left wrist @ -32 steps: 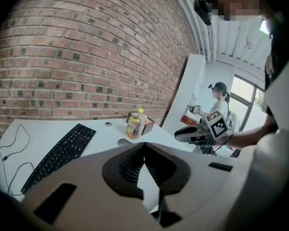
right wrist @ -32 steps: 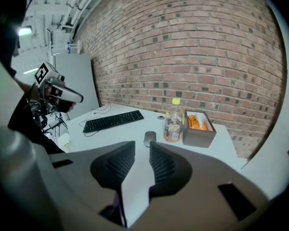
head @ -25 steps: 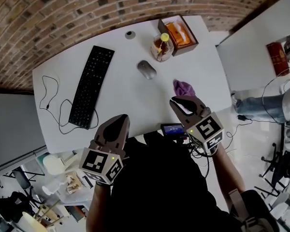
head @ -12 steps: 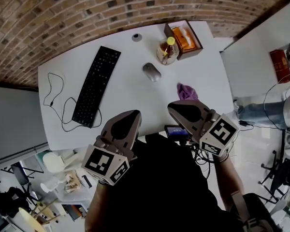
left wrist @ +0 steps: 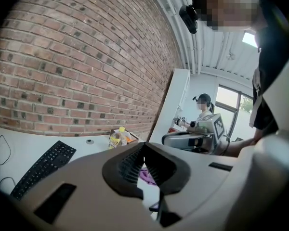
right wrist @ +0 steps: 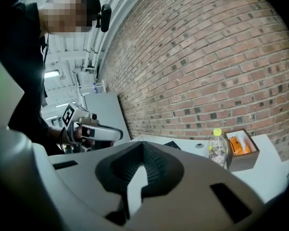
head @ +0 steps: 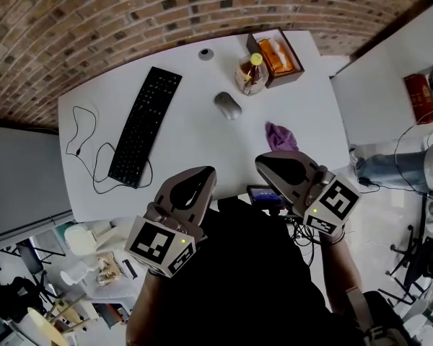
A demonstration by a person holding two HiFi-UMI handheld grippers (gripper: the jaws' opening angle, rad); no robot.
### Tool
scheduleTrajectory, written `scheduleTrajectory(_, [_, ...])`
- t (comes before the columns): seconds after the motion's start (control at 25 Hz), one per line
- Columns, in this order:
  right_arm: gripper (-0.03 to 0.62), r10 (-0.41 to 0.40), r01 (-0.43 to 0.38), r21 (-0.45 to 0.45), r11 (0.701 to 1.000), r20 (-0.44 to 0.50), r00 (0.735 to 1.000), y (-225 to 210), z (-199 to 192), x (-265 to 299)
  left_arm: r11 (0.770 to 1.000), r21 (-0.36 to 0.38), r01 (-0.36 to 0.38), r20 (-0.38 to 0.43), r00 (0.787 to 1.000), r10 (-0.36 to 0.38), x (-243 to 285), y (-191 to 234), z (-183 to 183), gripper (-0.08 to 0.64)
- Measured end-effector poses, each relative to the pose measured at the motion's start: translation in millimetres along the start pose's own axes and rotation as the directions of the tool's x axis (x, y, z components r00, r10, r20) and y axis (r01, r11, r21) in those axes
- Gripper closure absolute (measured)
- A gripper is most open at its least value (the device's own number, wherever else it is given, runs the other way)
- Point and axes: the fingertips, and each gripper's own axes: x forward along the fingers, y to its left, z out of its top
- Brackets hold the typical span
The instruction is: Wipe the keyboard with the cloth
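Note:
The black keyboard (head: 144,125) lies slantwise on the left half of the white table (head: 191,139); it also shows in the left gripper view (left wrist: 41,167). A crumpled purple cloth (head: 280,136) rests on the table's right side, untouched. My left gripper (head: 206,170) hovers over the near table edge, shut and empty (left wrist: 144,144). My right gripper (head: 262,161) hangs just short of the cloth, also shut on nothing (right wrist: 142,143). Through the left jaws' gap a bit of the cloth (left wrist: 145,174) peeks out.
A grey mouse (head: 228,105) sits mid-table. Behind it stand a bottle with a yellow cap (head: 251,74) and a brown box (head: 276,55) with orange contents. A small round disc (head: 206,53) is at the far edge. The keyboard's cable (head: 86,150) loops at the left. A small screen device (head: 263,195) lies at the near edge.
Both grippers have lifted toward the camera. The right one has drawn back from the cloth, which stays on the table.

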Motion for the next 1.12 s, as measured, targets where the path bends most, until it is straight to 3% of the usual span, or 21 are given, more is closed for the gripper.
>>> scheduleTrajectory(1.12, [0.574, -0.022, 0.022, 0.008, 1.000, 0.014, 1.000, -5.9, 4.3, -1.9, 1.000, -0.013, -0.006, -0.034, 0.999, 0.005, -3.0, 8.1, -10.2, 0.546])
